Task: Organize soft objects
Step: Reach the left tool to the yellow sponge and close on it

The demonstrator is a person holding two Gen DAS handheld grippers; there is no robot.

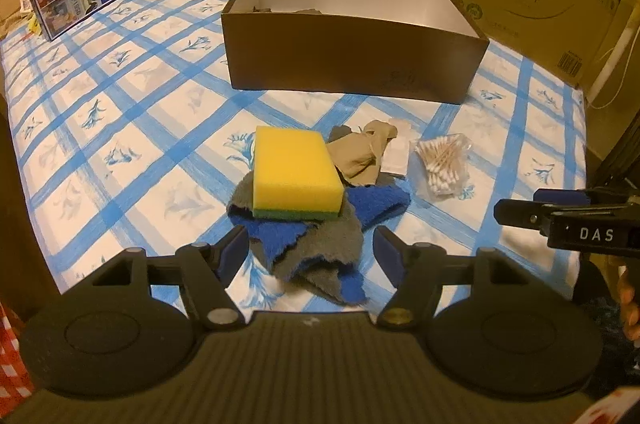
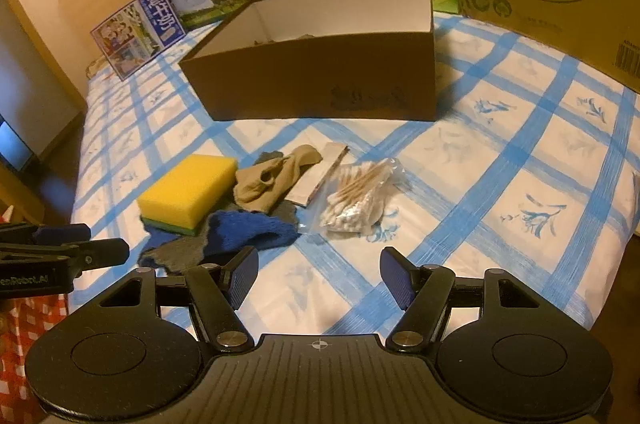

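Left gripper [image 1: 310, 248] and right gripper [image 2: 319, 274] are hovering spread, empty. Sponge [image 1: 296, 173] is hiding part of the cloth [image 1: 316, 256]; box [image 1: 352, 64] contents at 12 o'clock are staying indistinct.

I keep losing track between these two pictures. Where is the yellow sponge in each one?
Left wrist view: the yellow sponge sits at the centre, on top of the blue and grey cloth, just ahead of the open left gripper.
Right wrist view: the sponge lies left of centre, beyond and left of the open right gripper.
Shared landmark: the brown box stands behind the sponge in both.
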